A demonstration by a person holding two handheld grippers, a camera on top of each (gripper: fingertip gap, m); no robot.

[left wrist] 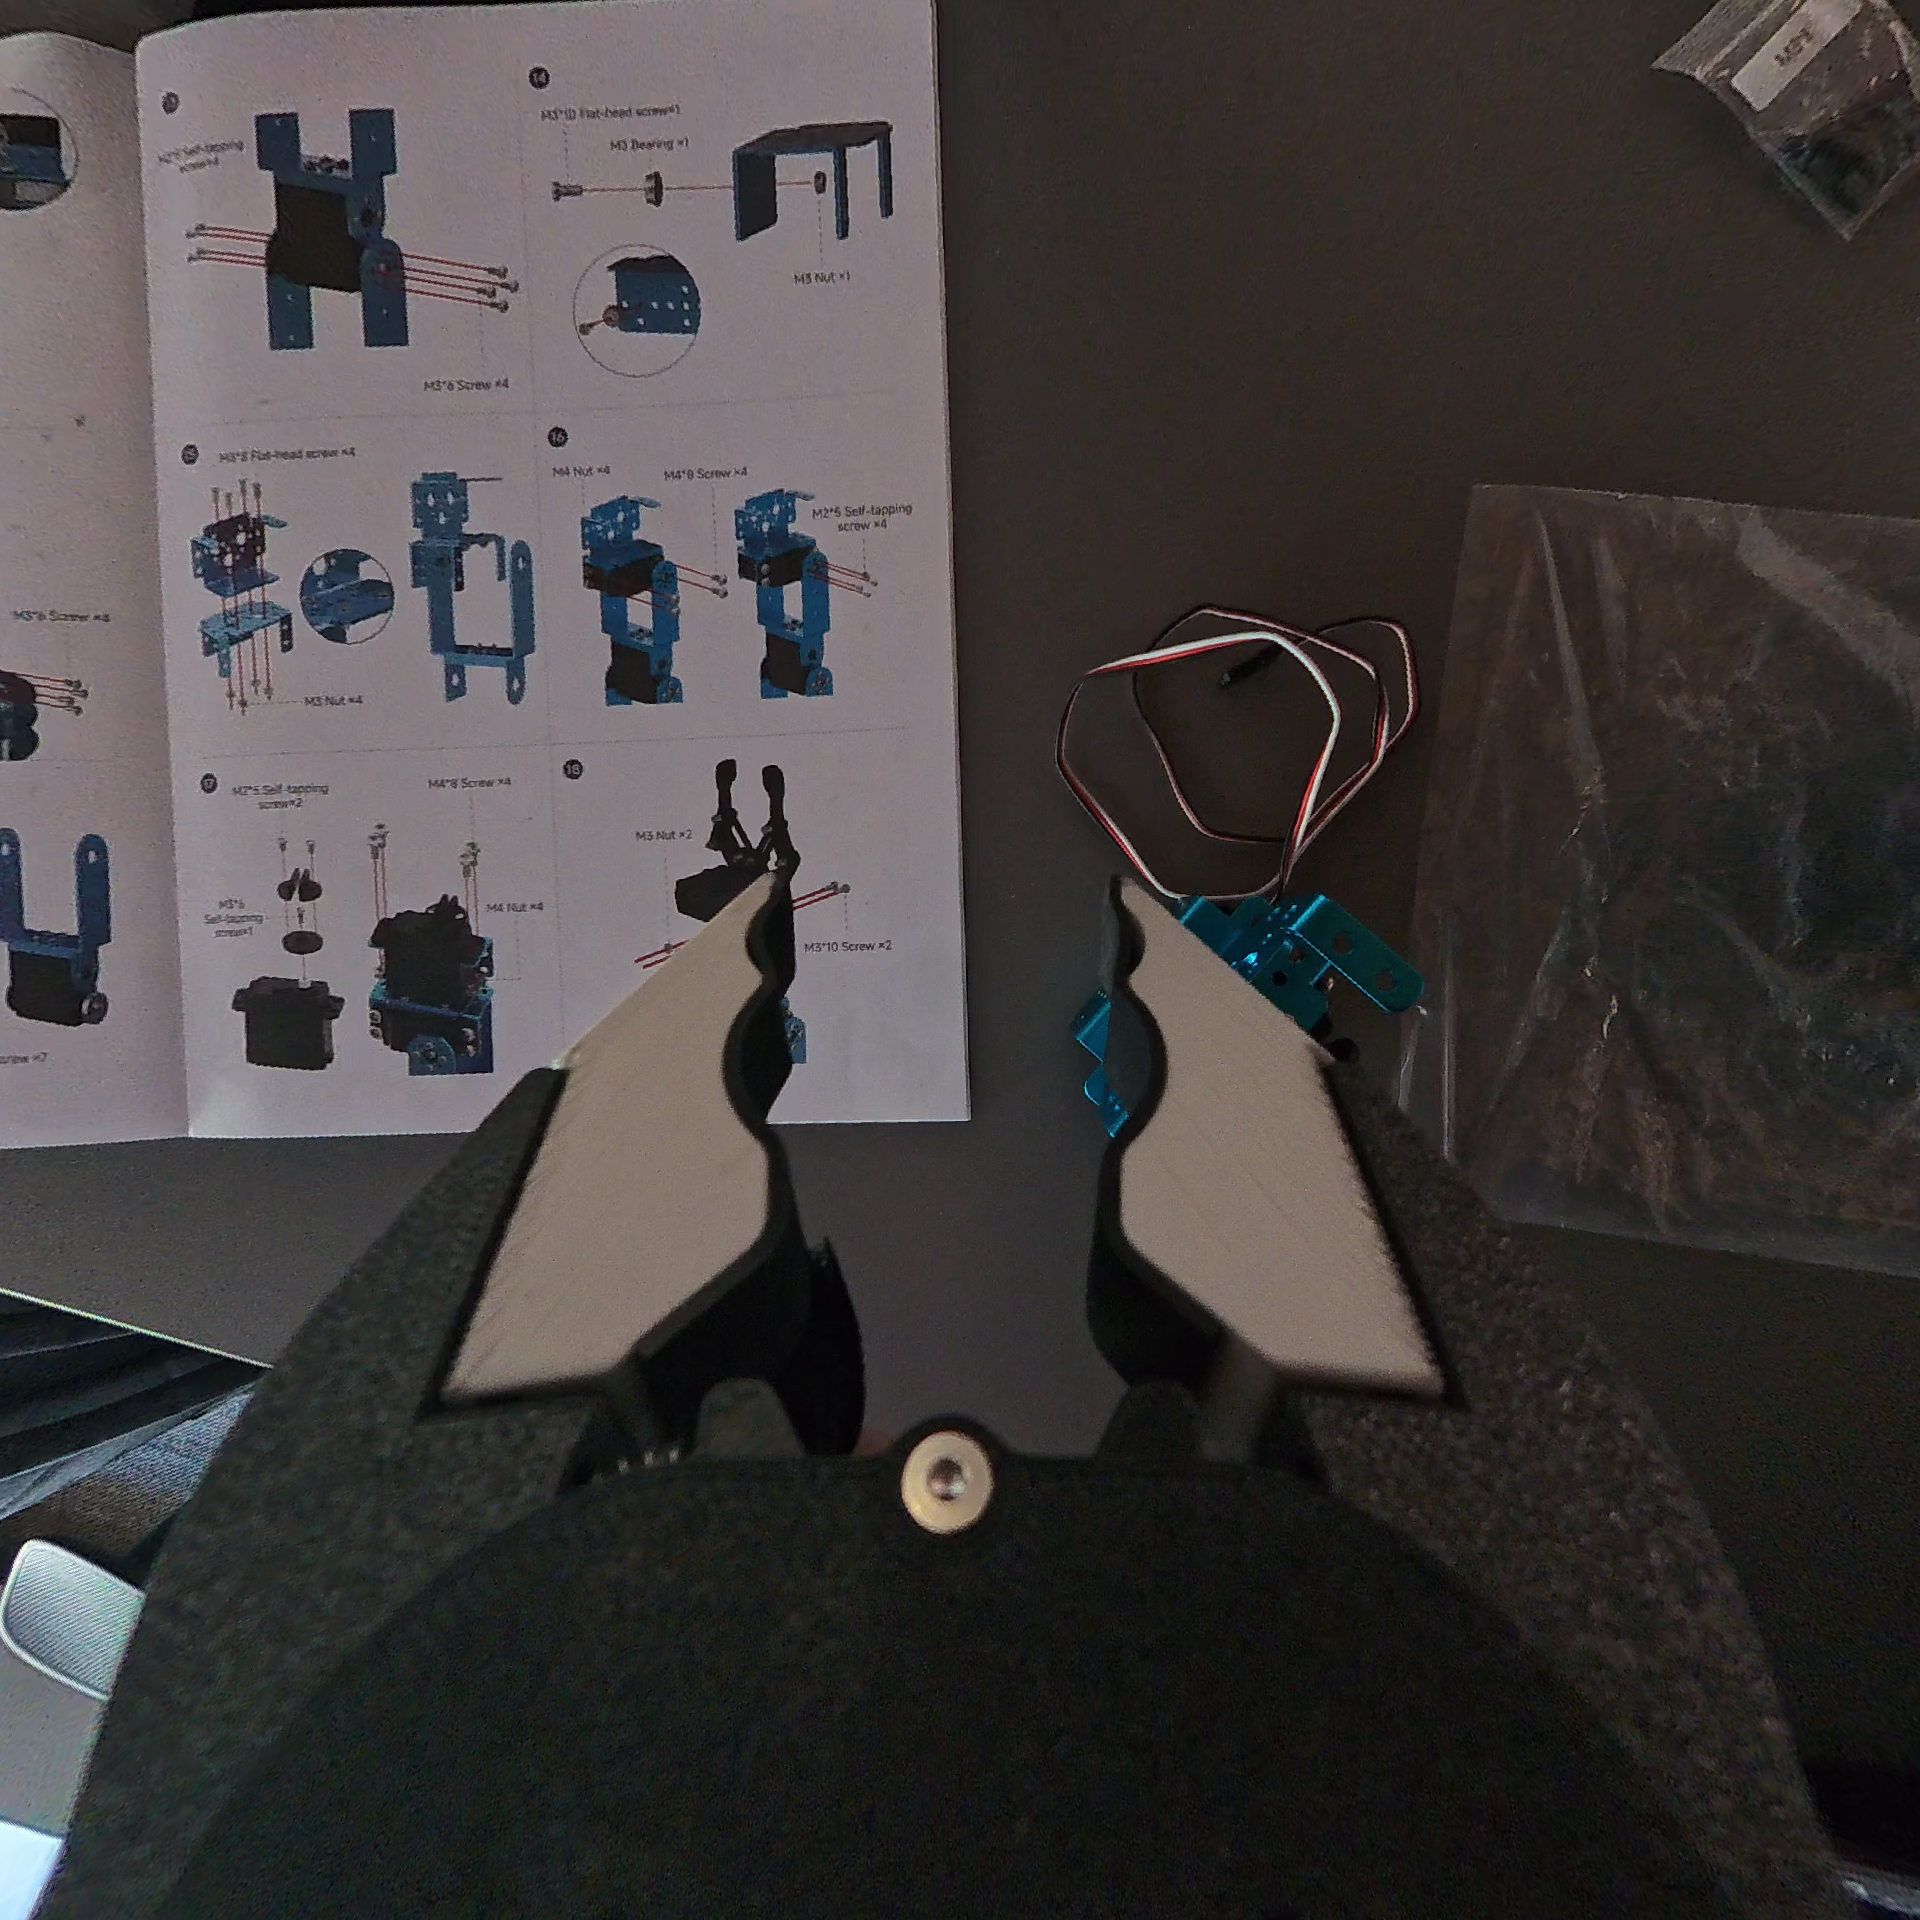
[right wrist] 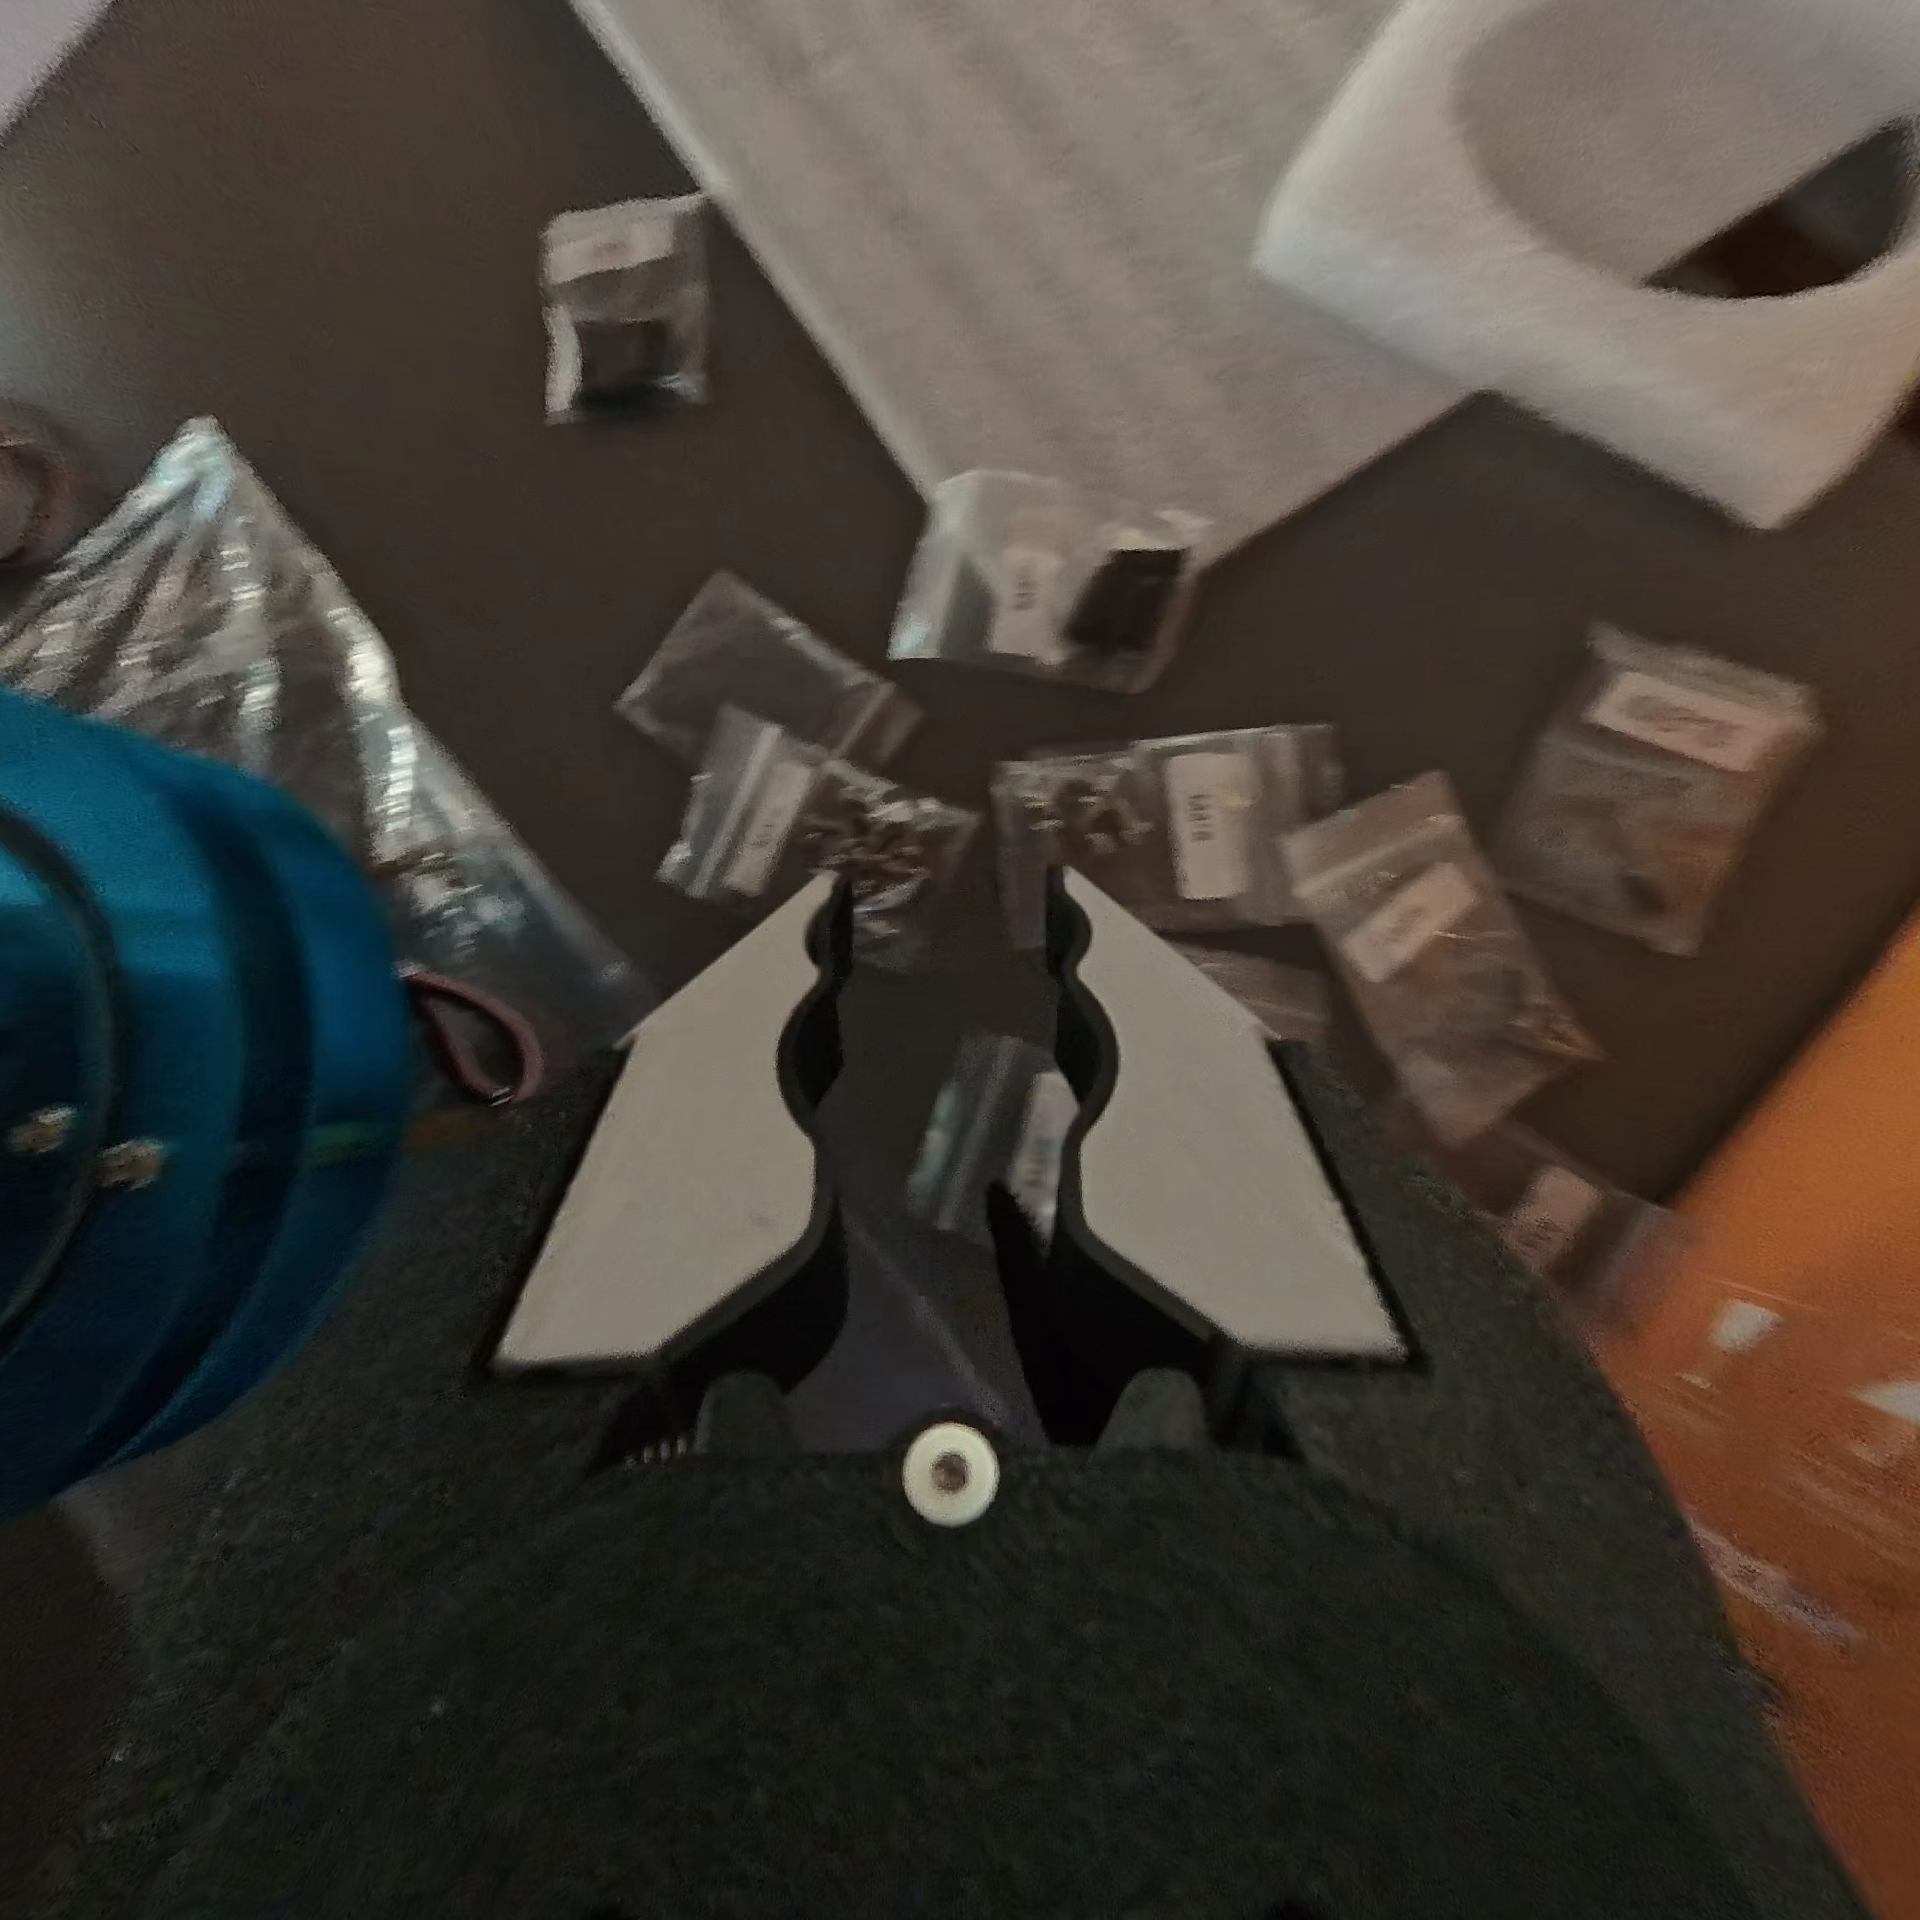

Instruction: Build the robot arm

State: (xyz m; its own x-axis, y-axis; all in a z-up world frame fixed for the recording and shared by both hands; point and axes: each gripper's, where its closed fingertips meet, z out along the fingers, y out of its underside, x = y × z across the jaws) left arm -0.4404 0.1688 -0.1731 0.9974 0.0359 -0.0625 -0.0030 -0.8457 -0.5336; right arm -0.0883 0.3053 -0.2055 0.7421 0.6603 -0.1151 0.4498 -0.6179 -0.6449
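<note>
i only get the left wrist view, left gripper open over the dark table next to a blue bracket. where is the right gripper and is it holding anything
Observer: The right gripper is open and empty, above a scatter of small clear parts bags.
Operator: anything big near it
Observer: A white foam block with a round cut-out lies beyond the bags.
Operator: any other blue parts
Observer: Yes, a large blurred blue metal part sits close on that view's left edge; the blur hides its exact shape.
</note>
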